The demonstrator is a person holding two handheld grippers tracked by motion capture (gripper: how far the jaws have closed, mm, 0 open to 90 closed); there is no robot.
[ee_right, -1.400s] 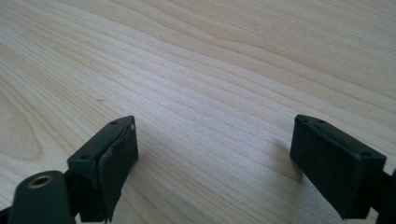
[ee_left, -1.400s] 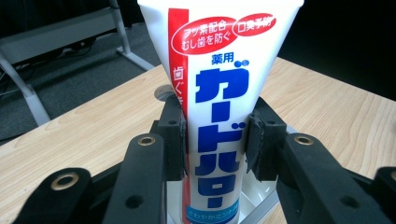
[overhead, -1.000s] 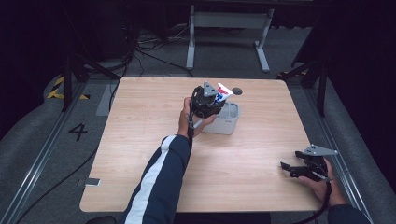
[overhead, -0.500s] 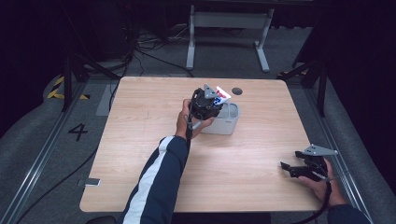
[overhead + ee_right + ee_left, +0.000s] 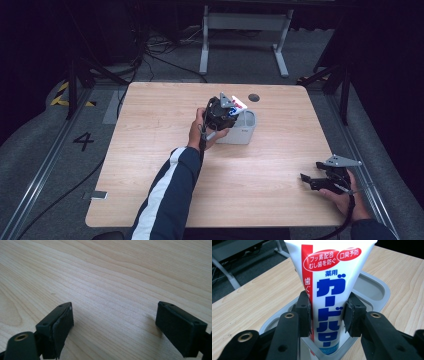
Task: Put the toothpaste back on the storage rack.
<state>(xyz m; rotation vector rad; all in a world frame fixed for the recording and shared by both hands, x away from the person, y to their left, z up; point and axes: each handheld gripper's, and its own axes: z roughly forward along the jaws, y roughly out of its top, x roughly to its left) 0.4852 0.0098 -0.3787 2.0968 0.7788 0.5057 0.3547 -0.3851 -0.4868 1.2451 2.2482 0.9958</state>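
Observation:
A white toothpaste tube [image 5: 329, 282] with red and blue Japanese print stands upright between the pads of my left gripper [image 5: 328, 315], which is shut on it. The tube's lower end is inside a grey plastic holder [image 5: 377, 290]. In the high view the left gripper [image 5: 222, 112] sits above the holder [image 5: 245, 132] near the middle back of the wooden table [image 5: 150, 165], with the tube [image 5: 238, 105] poking out to the right. My right gripper [image 5: 306, 179] rests low at the table's front right; its jaws [image 5: 115, 320] stand wide open over bare wood.
A small black round spot [image 5: 254, 97] lies on the table just behind the holder. The table's right edge runs close to the right hand. A metal desk frame [image 5: 242, 22] and cables lie on the floor beyond the far edge.

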